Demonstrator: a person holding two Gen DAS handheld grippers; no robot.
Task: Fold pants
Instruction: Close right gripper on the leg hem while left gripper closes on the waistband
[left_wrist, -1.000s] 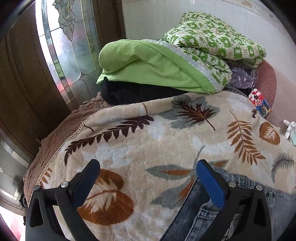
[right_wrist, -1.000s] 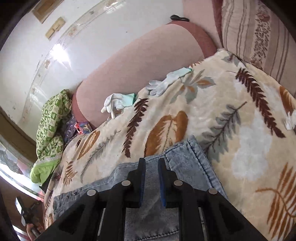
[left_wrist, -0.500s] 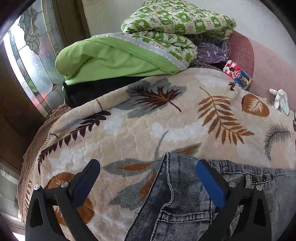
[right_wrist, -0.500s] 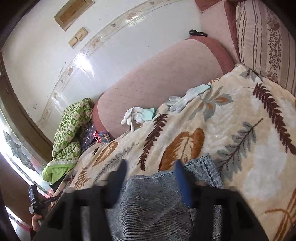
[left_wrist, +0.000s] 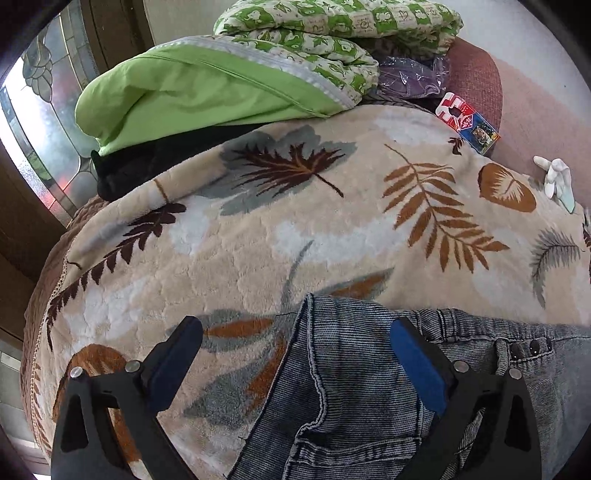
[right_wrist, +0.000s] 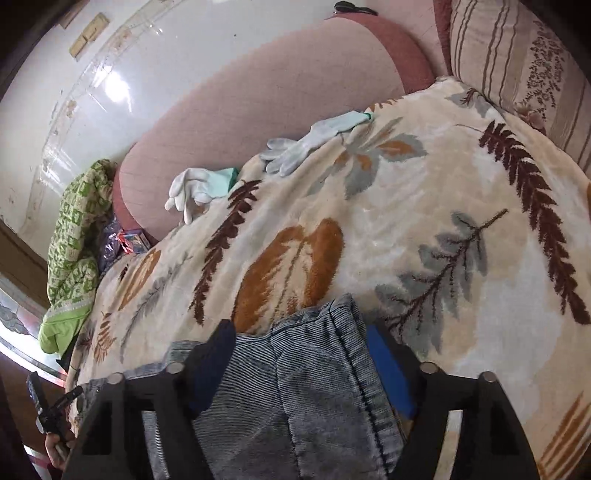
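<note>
Grey-blue denim pants (left_wrist: 351, 387) lie flat on a cream leaf-patterned blanket (left_wrist: 295, 229). In the left wrist view their waistband corner with dark buttons sits at the lower right. My left gripper (left_wrist: 295, 343) is open, its fingers spread wide over the pants' edge, holding nothing. In the right wrist view a folded end of the pants (right_wrist: 306, 384) lies between the fingers. My right gripper (right_wrist: 299, 350) is open just above that end, not clamped on it.
A green quilt pile (left_wrist: 258, 74) and a black cloth (left_wrist: 147, 162) lie at the blanket's far end, by a glass door. White gloves (right_wrist: 306, 144) rest along the pink sofa back (right_wrist: 258, 96). A striped cushion (right_wrist: 517, 55) stands at the right.
My right gripper has opened and let go of the pants' end. My left gripper has swung right, so the pants now lie between its open fingers.
</note>
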